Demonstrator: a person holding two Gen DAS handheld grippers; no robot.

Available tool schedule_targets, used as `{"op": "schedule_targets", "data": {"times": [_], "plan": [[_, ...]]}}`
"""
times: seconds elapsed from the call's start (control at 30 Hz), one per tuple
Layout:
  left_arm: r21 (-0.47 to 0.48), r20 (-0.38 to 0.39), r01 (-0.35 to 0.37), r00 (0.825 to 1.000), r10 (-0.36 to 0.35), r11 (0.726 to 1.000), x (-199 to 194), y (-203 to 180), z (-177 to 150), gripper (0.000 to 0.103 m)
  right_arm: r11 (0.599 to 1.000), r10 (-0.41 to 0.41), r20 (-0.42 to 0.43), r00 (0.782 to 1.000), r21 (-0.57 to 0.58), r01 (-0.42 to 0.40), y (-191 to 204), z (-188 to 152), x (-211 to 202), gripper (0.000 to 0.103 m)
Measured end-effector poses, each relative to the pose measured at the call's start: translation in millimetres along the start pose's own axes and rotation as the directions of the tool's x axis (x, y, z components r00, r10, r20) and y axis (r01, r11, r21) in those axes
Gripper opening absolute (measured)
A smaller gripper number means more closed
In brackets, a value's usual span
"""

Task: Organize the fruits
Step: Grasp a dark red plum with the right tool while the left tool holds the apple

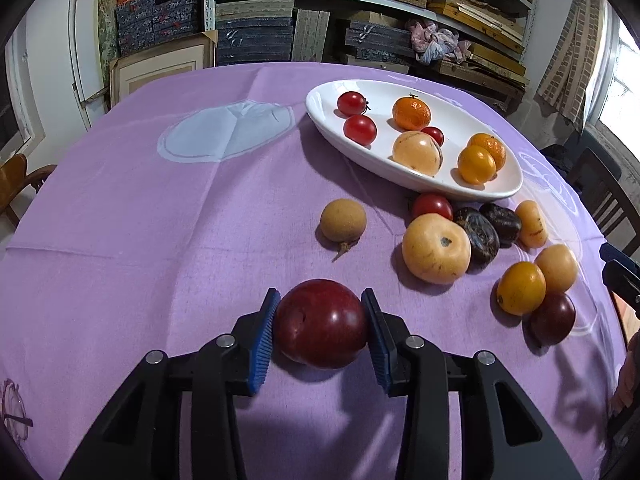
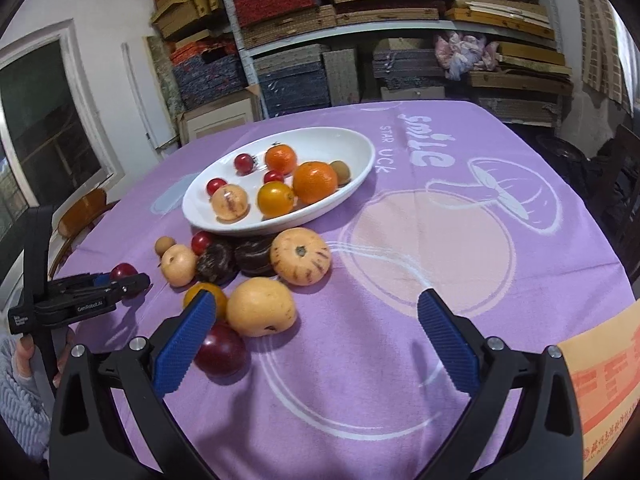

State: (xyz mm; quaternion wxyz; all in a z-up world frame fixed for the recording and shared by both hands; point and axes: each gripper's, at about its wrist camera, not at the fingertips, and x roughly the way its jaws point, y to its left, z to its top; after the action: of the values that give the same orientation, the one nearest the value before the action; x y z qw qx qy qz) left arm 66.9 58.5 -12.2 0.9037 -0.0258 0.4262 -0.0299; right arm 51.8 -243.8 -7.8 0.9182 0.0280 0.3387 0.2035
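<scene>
Purple cloth (image 1: pixel 140 240) covers the table, and the white oval dish (image 1: pixel 320 100) serves as landmark. Much is cut off: the left gripper (image 1: pixel 321 326) is seen whole only in its own view, while in the right wrist view it is small at the left edge, where a sleeve and part of a hand (image 2: pixel 24 354) are cropped. A dark red plum (image 1: pixel 322 323) is clamped between its blue pads (image 1: pixel 264 340), well on the near side of the dish, resting on the cloth. The right gripper (image 2: pixel 316 340) is held wide apart with nothing between its fingers; another dark red plum (image 2: pixel 221 350) is partly hidden behind its left finger. Loose fruits lie just beside the dish's near rim.
</scene>
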Motion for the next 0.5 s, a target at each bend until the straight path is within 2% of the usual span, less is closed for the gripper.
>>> {"op": "schedule_targets", "data": {"times": [0.17,0.2,0.23,0.3,0.33,0.5], "plan": [[0.006,0.001,-0.004,1.000,0.004,1.000,-6.1,1.8,-8.4,0.042,0.987,0.024,-0.064,0.998,-0.157,-0.034,37.2,-11.9,5.5,0.098],[0.009,0.000,-0.009,1.000,0.009,1.000,-5.9,1.2,-8.4,0.042,0.985,0.032,-0.078,0.996,-0.169,-0.044,41.0,-14.0,7.2,0.094],[0.014,0.000,-0.014,1.000,0.014,1.000,-5.7,0.3,-8.3,0.042,0.983,0.040,-0.094,0.995,-0.175,-0.056,43.9,-15.6,9.7,0.082],[0.017,-0.001,-0.018,1.000,0.018,1.000,-6.0,-0.3,-9.5,0.042,0.981,0.068,-0.145,0.987,-0.169,-0.092,47.8,-18.7,17.9,0.067],[0.018,-0.001,-0.019,1.000,0.019,1.000,-6.1,-0.2,-9.4,0.042,0.981,0.072,-0.162,0.984,-0.165,-0.099,48.7,-20.7,21.5,0.064],[0.018,-0.002,-0.018,1.000,0.018,1.000,-5.8,-1.3,-9.9,0.043,0.985,0.100,-0.174,0.980,-0.124,-0.123,46.9,-20.5,25.8,0.063]]}}
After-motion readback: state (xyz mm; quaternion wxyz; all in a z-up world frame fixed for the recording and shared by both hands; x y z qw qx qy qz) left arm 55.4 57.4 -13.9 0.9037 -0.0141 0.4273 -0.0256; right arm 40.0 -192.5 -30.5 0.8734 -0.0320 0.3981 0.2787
